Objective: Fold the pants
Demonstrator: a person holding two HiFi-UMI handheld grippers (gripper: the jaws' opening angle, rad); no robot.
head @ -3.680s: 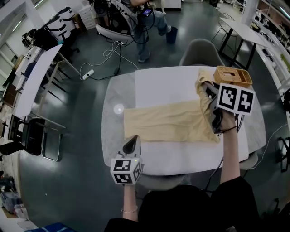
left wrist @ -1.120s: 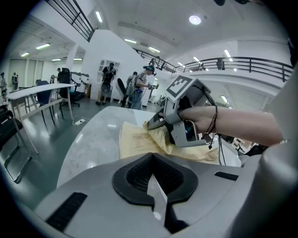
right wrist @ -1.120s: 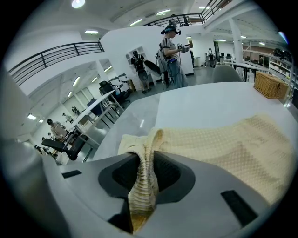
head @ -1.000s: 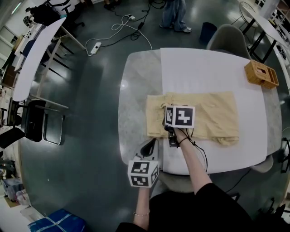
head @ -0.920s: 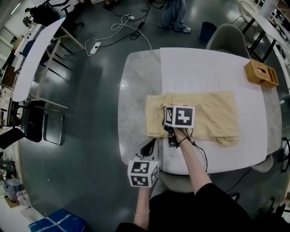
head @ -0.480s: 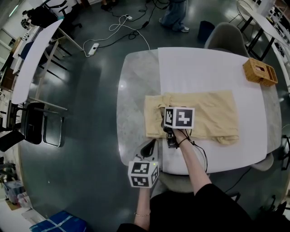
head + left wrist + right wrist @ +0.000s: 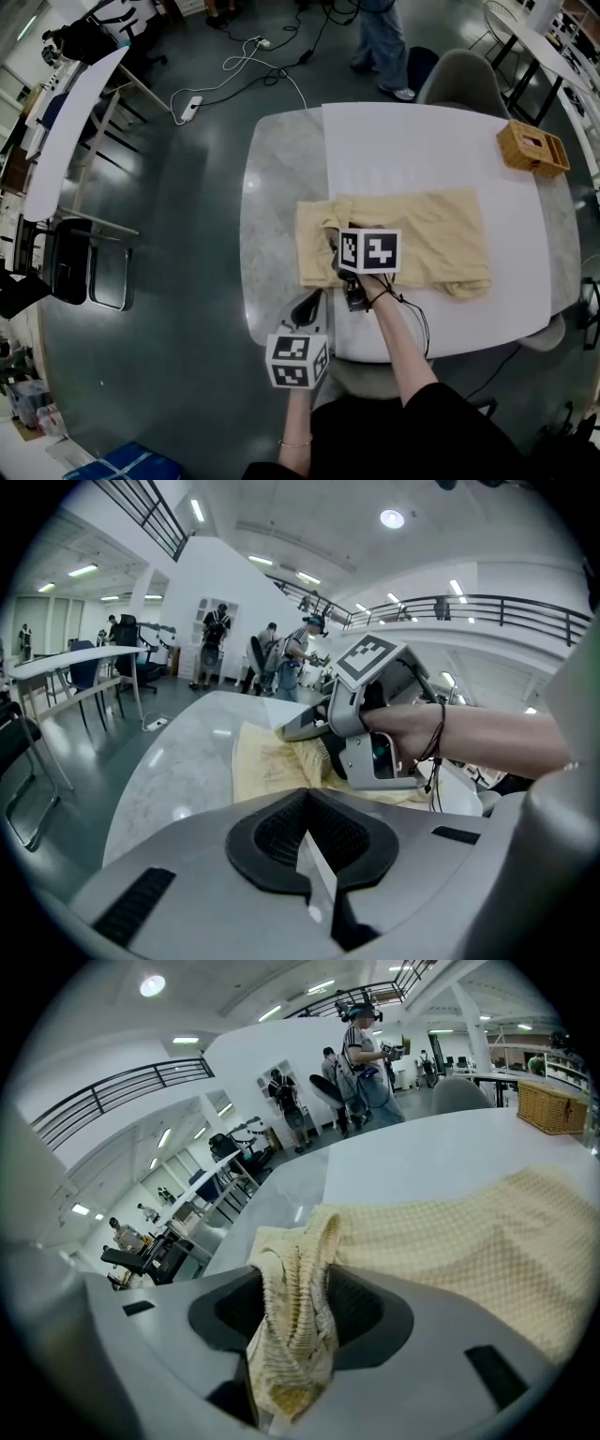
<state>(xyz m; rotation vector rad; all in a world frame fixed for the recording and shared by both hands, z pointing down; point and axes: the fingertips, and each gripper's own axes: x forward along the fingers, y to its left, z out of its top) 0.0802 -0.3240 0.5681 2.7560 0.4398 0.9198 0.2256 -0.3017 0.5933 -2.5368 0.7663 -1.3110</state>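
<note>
The pale yellow pants [image 7: 431, 234] lie folded over on themselves across the table's middle. My right gripper [image 7: 334, 251] rests at their left end. A bunched ribbed waistband edge [image 7: 292, 1316] stands between its jaws, which have just been opening and show dark gaps on both sides of the cloth. In the left gripper view the right gripper [image 7: 298, 727] lies on the pants [image 7: 267, 761]. My left gripper [image 7: 307, 302] hovers by the table's near edge, shut with nothing in it, short of the cloth.
The marble table [image 7: 277, 169] carries a white sheet [image 7: 412, 141] under most of the pants. A wicker basket [image 7: 531, 148] sits at the far right corner. A grey chair [image 7: 459, 80] and a standing person [image 7: 380, 37] are behind the table.
Since the oldest frame the right gripper has carried the pants' right end over to the left end, halving their length. Over the last second both hands have stayed put.
</note>
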